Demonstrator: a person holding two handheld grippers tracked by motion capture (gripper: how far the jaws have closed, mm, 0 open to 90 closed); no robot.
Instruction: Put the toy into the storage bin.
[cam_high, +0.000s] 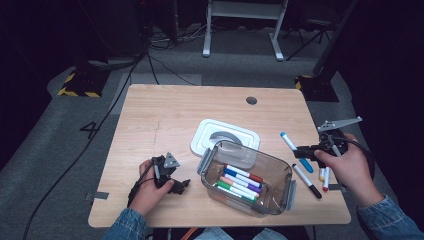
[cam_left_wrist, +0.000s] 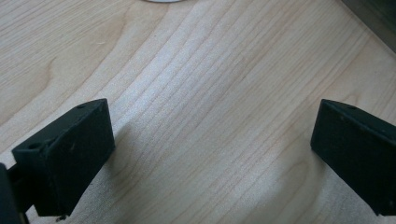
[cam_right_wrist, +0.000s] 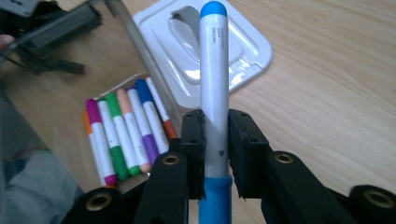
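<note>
My right gripper (cam_high: 303, 150) is shut on a white marker with a blue cap (cam_high: 295, 149) and holds it above the table's right side. In the right gripper view the blue marker (cam_right_wrist: 214, 88) stands clamped between the two pads, its tip toward the white lid (cam_right_wrist: 205, 46). A clear plastic box (cam_high: 246, 177) at the table's front middle holds several coloured markers (cam_high: 240, 182). My left gripper (cam_high: 167, 175) rests on the table to the left of the box. Its jaws stand wide apart over bare wood (cam_left_wrist: 210, 121).
The white lid (cam_high: 225, 137) lies flat behind the box. A black-tipped marker (cam_high: 307, 181) and two more short markers (cam_high: 324, 177) lie on the wood near my right hand. A round grommet hole (cam_high: 251, 100) sits near the table's far edge.
</note>
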